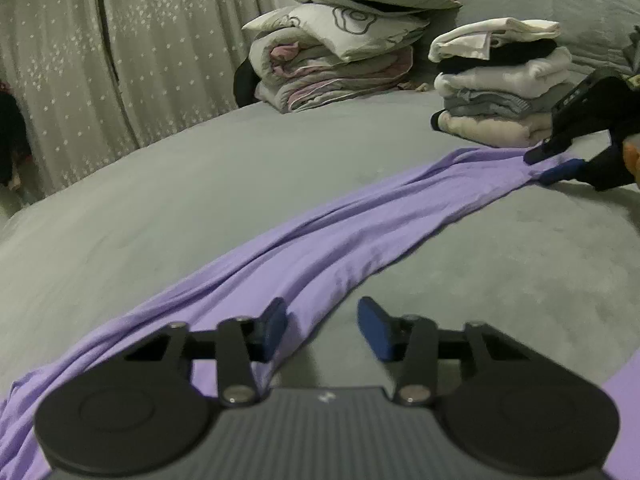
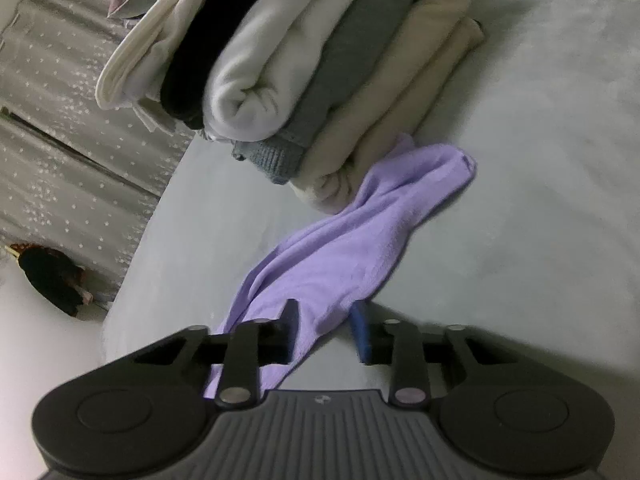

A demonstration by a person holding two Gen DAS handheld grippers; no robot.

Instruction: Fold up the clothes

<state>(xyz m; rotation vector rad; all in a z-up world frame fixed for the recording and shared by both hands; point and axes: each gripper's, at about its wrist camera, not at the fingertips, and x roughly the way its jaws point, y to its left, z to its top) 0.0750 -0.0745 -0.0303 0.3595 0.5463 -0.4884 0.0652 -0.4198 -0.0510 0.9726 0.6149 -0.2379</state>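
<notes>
Both grippers are working the purple garment (image 1: 320, 248): right gripper (image 2: 326, 332) straddling bunched cloth, left gripper (image 1: 322, 328) gaping wide; even tension would be helping flatten it

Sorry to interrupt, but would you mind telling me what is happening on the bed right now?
A person with two handheld grippers is working on a purple garment stretched lengthwise across the grey bed. The right gripper has its jaws around one end of it, near the stack of folded clothes. The left gripper is open at the other end, the cloth beside one jaw.
</notes>
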